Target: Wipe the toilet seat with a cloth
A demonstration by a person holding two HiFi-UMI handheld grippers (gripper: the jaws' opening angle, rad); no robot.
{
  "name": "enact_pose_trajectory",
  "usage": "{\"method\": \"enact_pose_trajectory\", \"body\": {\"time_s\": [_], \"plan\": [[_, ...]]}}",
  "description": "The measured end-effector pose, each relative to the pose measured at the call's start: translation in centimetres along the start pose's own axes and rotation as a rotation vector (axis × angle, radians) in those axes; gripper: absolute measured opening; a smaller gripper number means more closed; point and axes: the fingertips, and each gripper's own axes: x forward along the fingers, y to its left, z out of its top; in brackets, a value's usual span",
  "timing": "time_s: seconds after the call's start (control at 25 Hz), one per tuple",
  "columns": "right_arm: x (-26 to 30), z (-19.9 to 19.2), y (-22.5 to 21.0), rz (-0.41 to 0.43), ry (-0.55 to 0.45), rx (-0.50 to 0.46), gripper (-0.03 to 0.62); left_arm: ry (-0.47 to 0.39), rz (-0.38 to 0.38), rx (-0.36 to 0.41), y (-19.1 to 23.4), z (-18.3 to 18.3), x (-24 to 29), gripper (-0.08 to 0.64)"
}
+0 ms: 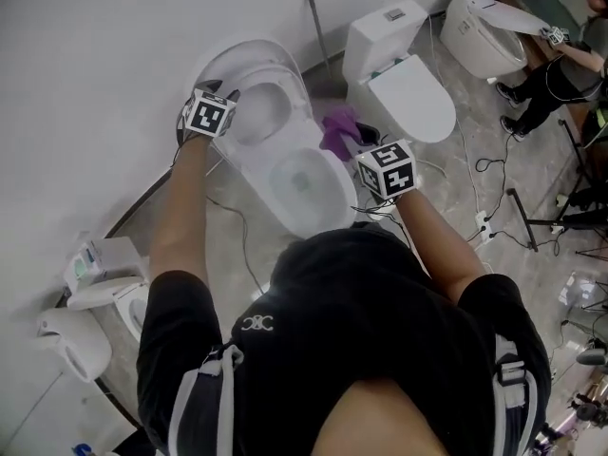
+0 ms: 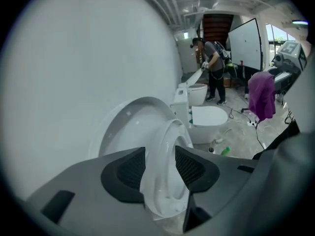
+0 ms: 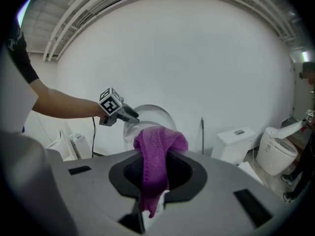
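- Left gripper (image 2: 160, 163): the jaws stand partly apart. The edge of the raised toilet seat (image 2: 170, 132) shows in the gap between the pads. The pads do not appear to press on it, though the wide-angle view makes this hard to confirm.
- Right gripper (image 3: 155, 176): the jaws are closed on the purple cloth (image 3: 155, 151). The cloth bunches above the pads and a tail hangs below them.
- Cloth position: in the head view it is held in the air just past the right edge of the bowl (image 1: 306, 183), clear of the seat and not touching the porcelain.
- Seat position: tilted up in front of the lid (image 2: 125, 122). The lid leans back close to the curved white wall (image 1: 104, 55), which leaves little room behind it.
- Left side: the left gripper sits at the seat's left rim, with the wall near. Loose toilet parts (image 1: 95, 274) lie on the floor further back along the wall.
- Right side: a second toilet (image 1: 404, 84) with its lid closed stands near. A narrow strip of floor separates the two bowls, and an upright rod (image 1: 318, 31) stands against the wall in that gap.
- Floor: cables (image 1: 480, 174) run across the grey floor to the right of the second toilet, and a green bottle (image 2: 225, 151) lies at its base.
- Background: another person (image 2: 212, 68) bends over a third toilet, well apart from the work area.
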Motion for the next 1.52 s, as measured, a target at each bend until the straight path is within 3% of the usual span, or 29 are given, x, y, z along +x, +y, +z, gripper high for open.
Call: {"method": "enact_pose_trajectory", "body": {"time_s": [0.12,0.2,0.36,0.44,0.76,0.84,0.96,1.08,1.16,1.52], "plan": [[-1.0,-0.4,-1.2,-0.027,0.001,0.009,0.055,0.097,0.005,0.028,1.1,-1.1,2.3,0.164],[-1.5,-0.5,-1.7,-0.042,-0.001,0.02,0.055,0.179,0.018,0.007,1.9,-2.5,2.8,0.164],[-2.7,-1.3,-2.6,-0.064,0.005,0.046,0.055,0.151,-0.051,-0.033,1.2,-1.8,4.1,0.163],[-3.2,-1.6,-3.4,-0.077,0.006,0.056,0.055,0.159,-0.056,-0.02,1.2,-1.7,4.3,0.106],[-4.3,-2.1,-3.7,-0.143,-0.02,0.101,0.055,0.201,-0.251,0.049,-1.8,-2.4,3.4,0.087],[-4.3,-2.7,-3.0,-0.16,-0.022,0.128,0.055,0.174,-0.259,0.049,-2.8,-2.5,2.9,0.087],[-4.3,-4.6,-1.6,-0.189,0.003,0.181,0.055,0.048,-0.276,0.015,-5.3,-2.7,1.6,0.087],[-3.9,-6.2,0.0,-0.21,0.033,0.222,0.055,-0.086,-0.429,-0.053,-9.7,-3.0,0.0,0.091],[-4.0,-6.9,0.8,-0.228,0.038,0.245,0.055,-0.142,-0.502,-0.056,-12.4,-3.1,-0.8,0.103],[-5.0,-8.9,2.5,-0.307,0.034,0.336,0.055,-0.184,-0.725,-0.002,-21.8,-5.6,-2.4,0.166]]}}
